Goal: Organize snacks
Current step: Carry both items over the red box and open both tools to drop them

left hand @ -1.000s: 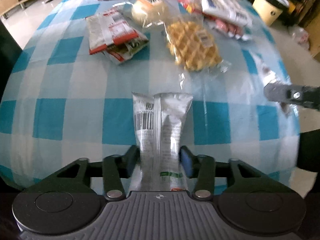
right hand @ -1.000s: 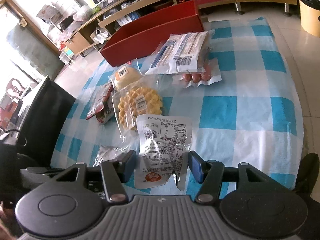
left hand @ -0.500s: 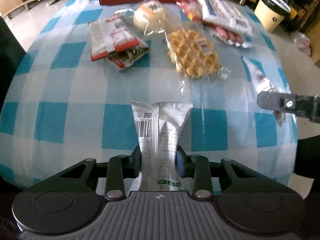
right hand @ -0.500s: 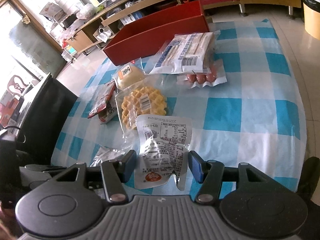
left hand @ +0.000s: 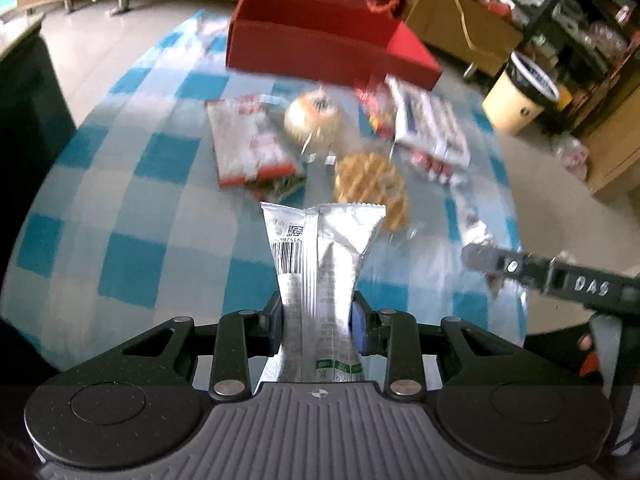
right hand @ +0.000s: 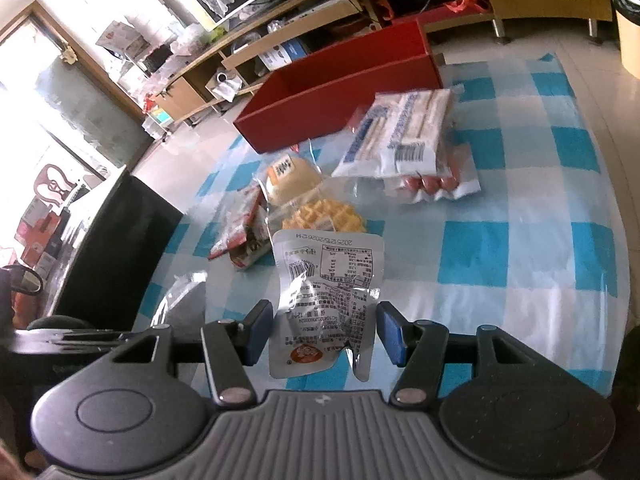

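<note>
My left gripper (left hand: 318,322) is shut on a silver snack packet (left hand: 320,256) and holds it above the blue-checked tablecloth (left hand: 132,216). My right gripper (right hand: 325,334) is open, its pads on either side of a clear packet with a printed label (right hand: 328,280) that lies on the cloth; it also shows in the left wrist view (left hand: 540,272). An open red box (left hand: 320,46) stands at the table's far end, also in the right wrist view (right hand: 340,88).
Between me and the box lie a red-and-white packet (left hand: 248,144), a round bun (left hand: 314,118), a waffle (left hand: 370,184), a blue-and-white pack (right hand: 400,134) over sausages (right hand: 430,186). A bin (left hand: 520,94) stands on the floor at right, a dark chair (right hand: 116,236) at left.
My left gripper closed on the silver packet and lifted it, tilting up so the red box and room came into view. My right gripper stayed open around the clear packet.
</note>
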A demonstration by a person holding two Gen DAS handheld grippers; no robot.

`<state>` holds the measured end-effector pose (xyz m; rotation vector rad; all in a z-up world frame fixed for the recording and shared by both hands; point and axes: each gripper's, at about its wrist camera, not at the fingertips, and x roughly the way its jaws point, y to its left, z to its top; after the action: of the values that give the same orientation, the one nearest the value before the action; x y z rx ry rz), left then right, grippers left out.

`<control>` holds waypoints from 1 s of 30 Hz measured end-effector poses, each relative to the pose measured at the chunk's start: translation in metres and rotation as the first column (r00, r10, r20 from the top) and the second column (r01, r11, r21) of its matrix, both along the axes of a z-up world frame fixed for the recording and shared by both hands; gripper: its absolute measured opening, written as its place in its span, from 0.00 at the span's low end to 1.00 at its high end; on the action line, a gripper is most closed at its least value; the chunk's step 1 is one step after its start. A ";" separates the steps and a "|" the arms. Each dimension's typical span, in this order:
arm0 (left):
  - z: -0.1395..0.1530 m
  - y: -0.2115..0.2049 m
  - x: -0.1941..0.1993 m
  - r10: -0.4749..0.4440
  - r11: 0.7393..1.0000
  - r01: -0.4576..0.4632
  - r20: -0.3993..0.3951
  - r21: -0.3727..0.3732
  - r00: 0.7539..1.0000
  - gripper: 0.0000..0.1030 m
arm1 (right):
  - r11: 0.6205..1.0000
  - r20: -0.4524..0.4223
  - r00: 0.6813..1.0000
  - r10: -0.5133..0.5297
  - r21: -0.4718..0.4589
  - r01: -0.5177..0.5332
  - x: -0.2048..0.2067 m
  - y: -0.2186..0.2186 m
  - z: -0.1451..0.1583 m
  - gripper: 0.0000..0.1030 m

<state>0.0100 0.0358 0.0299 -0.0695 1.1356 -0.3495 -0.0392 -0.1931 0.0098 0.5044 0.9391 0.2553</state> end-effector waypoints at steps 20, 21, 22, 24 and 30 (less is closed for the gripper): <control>0.031 -0.047 0.121 0.027 0.998 -0.015 0.224 -0.054 0.974 0.40 | 0.997 0.170 0.982 -0.081 0.033 0.076 0.113 -0.017 0.040 0.54; 0.032 -0.049 0.129 0.029 0.999 -0.019 0.228 -0.050 0.973 0.40 | 0.996 0.174 0.981 -0.086 0.036 0.081 0.122 -0.019 0.040 0.54; 0.032 -0.050 0.137 0.032 0.999 -0.023 0.235 -0.043 0.971 0.40 | 0.996 0.178 0.980 -0.091 0.039 0.085 0.129 -0.021 0.041 0.54; 0.034 -0.053 0.153 0.044 0.999 -0.038 0.250 -0.029 0.967 0.40 | 0.995 0.187 0.977 -0.098 0.040 0.092 0.144 -0.024 0.042 0.54; 0.035 -0.063 0.192 0.055 0.998 -0.061 0.296 0.012 0.954 0.40 | 0.993 0.204 0.972 -0.115 0.031 0.111 0.185 -0.032 0.041 0.54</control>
<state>0.2016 -0.0272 0.0653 -0.0303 0.8389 -0.2847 0.1456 -0.2252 0.0510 0.5367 0.7047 0.2089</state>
